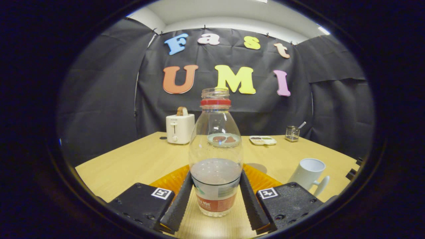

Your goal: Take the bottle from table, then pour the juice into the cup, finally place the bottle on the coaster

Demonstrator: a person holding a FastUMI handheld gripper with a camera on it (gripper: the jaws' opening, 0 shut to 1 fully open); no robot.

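Your gripper (215, 179) has the bottle (215, 156) standing upright between its two fingers (182, 199), one pressed against each side of the lower body, so the tongs are pinching the bottle just at the level of the liquid. The bottle is clear plastic with a red ring around its open neck, a band of label near the bottom, and juice filling roughly its lower third. Its base appears to sit on the wooden table (132, 162), close to the near edge, though you cannot tell for sure whether it is resting or lifted slightly.

Just behind the bottle, and partly hidden by the fingers, an orange ribbed coaster (169, 181) lies flat on the table. The white cup (308, 174) stands beyond your right finger, near the table's right edge, handle turned toward you.

Along the far edge, a white toaster (180, 127) with a slice of bread in its slot sits toward the far left corner, a small divided dish (263, 140) lies right of centre, and a wire holder (292, 133) with a utensil stands further right.
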